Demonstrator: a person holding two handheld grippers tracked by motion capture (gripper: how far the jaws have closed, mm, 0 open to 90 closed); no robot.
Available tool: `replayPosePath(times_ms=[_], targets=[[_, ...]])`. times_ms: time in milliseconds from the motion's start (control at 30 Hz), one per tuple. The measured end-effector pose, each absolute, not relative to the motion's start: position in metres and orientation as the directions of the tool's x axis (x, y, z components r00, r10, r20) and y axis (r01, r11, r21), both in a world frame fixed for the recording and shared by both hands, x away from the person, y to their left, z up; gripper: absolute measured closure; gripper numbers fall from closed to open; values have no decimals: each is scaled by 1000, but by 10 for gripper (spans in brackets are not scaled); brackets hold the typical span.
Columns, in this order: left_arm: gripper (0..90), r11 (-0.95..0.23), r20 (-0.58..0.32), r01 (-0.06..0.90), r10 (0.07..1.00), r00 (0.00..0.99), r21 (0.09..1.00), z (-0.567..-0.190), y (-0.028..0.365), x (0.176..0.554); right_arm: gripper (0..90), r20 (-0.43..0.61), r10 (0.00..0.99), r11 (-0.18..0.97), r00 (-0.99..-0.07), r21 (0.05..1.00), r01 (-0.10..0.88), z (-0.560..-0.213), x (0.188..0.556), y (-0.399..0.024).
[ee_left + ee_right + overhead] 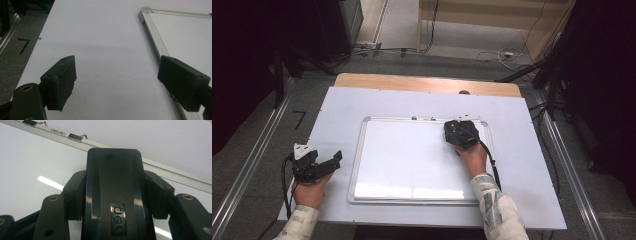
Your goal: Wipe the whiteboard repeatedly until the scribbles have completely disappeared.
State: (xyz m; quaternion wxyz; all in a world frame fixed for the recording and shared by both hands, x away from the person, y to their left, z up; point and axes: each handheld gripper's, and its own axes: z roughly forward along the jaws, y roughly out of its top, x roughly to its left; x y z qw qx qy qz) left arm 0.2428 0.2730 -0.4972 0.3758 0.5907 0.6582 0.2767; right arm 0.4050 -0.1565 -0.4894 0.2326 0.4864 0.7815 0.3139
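Note:
A white whiteboard (412,160) with a silver frame lies flat in the middle of the table. My right gripper (460,133) rests on its upper right corner, shut on a black whiteboard eraser (115,195) that bears a "deli" logo. The eraser sits between both jaws and presses against the board surface (30,165) close to the top frame (175,173). My left gripper (319,165) hovers over the table left of the board, open with nothing between its fingers (61,80). The board's left frame (156,47) runs beside its right jaw.
A white sheet (337,115) covers the wooden table (412,82). Two metal hanger clips (75,137) sit on the board's top frame. Cables (502,55) lie on the floor beyond the table, and metal rails (252,160) run along both sides.

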Motion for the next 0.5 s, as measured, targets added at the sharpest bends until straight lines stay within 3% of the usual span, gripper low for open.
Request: replayPosePath(times_ms=[500], targets=[[158,147,-165,570,986,-20,809,-497,273,244,389,-42,914,311,-404,713,628,-488,403,-161]])
